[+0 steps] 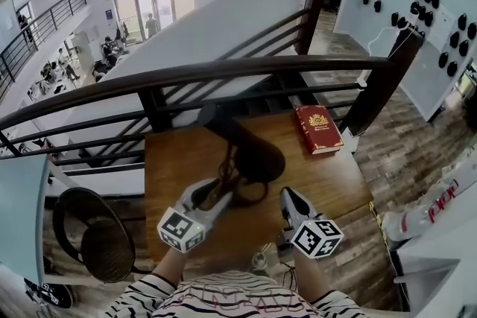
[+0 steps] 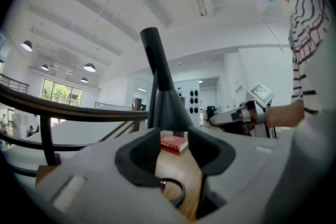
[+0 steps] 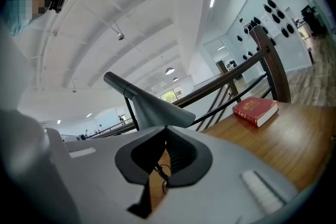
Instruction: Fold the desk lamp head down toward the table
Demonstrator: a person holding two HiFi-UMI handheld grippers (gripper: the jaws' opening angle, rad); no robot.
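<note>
Currently at the approach step, by my read: nothing is gripped and the fold hasn't started. The lamp (image 1: pixel 256 154) stands mid-table (image 1: pixel 335 182) near the railing (image 1: pixel 223 74), its head up off the wood on a slanted arm, just ahead of both grippers. The left gripper (image 1: pixel 212 192) has its jaws spread with only wood, cable (image 2: pixel 182 190) and the far book (image 1: pixel 318 129) showing through the gap; its tips sit right under the cone but don't seem to touch it. The right gripper (image 1: pixel 287 195) is clenched on nothing, tips meeting, just beside the lamp on the right. The next move probably needs the left jaws up onto the head or neck and closing, then a push down at the hinge; the right could pin the base so the lamp doesn't tip or skate. Watch the cable loops near the left tips, a snag risk. Counts: one table, one railing, one lamp, one book, two grippers, one cable, coiled.
</note>
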